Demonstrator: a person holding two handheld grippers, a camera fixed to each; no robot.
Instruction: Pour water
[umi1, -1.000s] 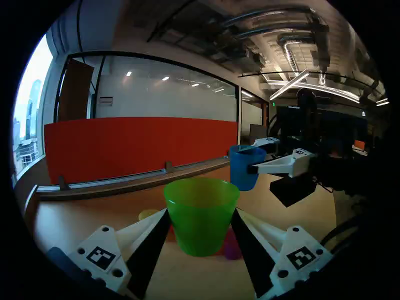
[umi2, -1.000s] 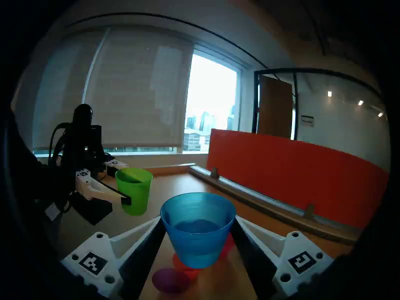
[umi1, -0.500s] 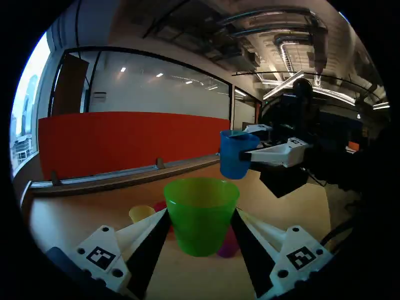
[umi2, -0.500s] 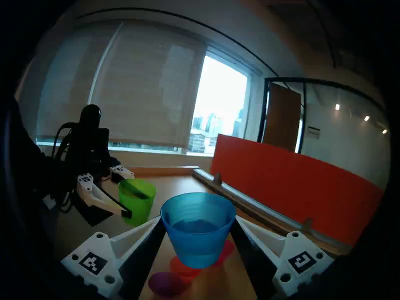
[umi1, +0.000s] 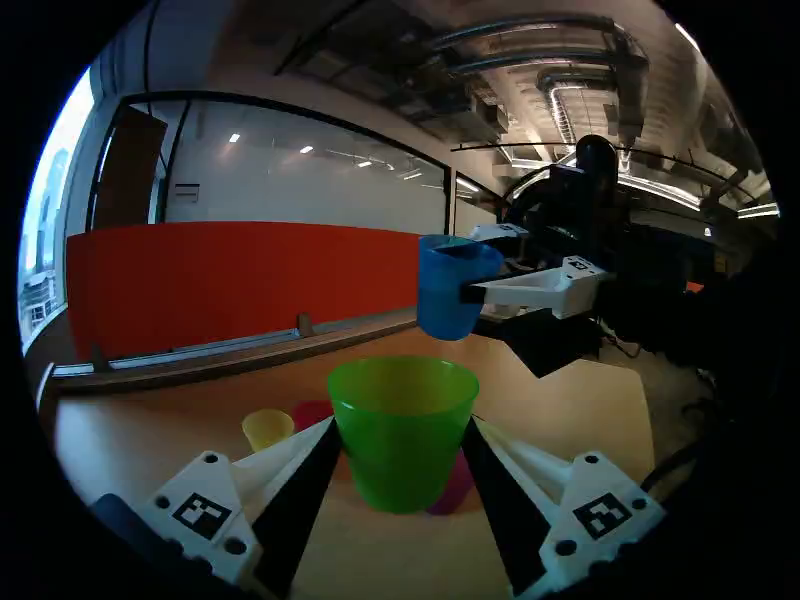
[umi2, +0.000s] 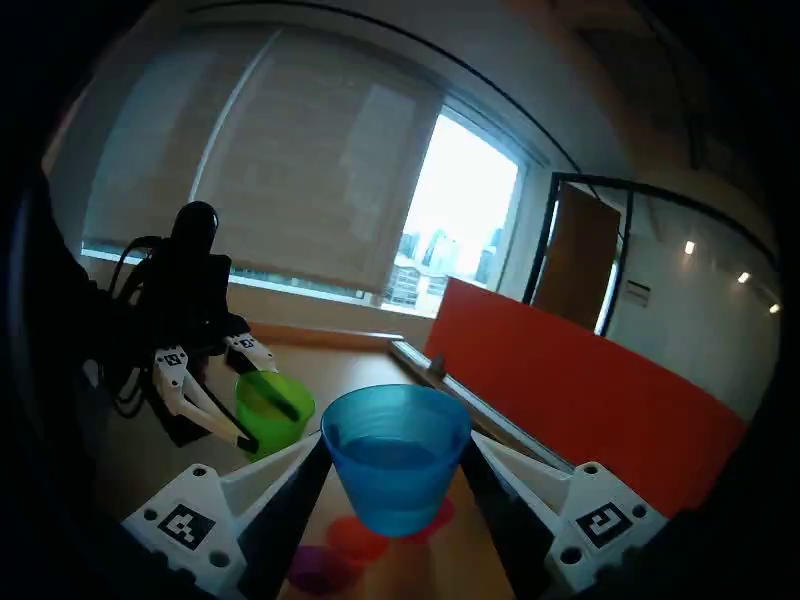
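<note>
- Two cups close in: the blue cup (umi2: 397, 470), holding water, sits upright, pinched by the right gripper (umi2: 397, 448). The green cup (umi1: 403, 440) is pinched by the left gripper (umi1: 400, 425) over the table (umi1: 590, 400).
- Compared with a second ago, the blue cup is higher and nearer the green cup. Pouring looks imminent, though no tilt has begun.

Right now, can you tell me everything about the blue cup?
The blue cup is see-through blue plastic, round, and wider at its rim than its base. It stands upright, lifted off the table, squeezed between the two fingers of the right claw, one on each side. Some water sits inside, below the rim. In the left gripper view it hangs higher than the green cup and a bit to its right, not touching it.
</note>
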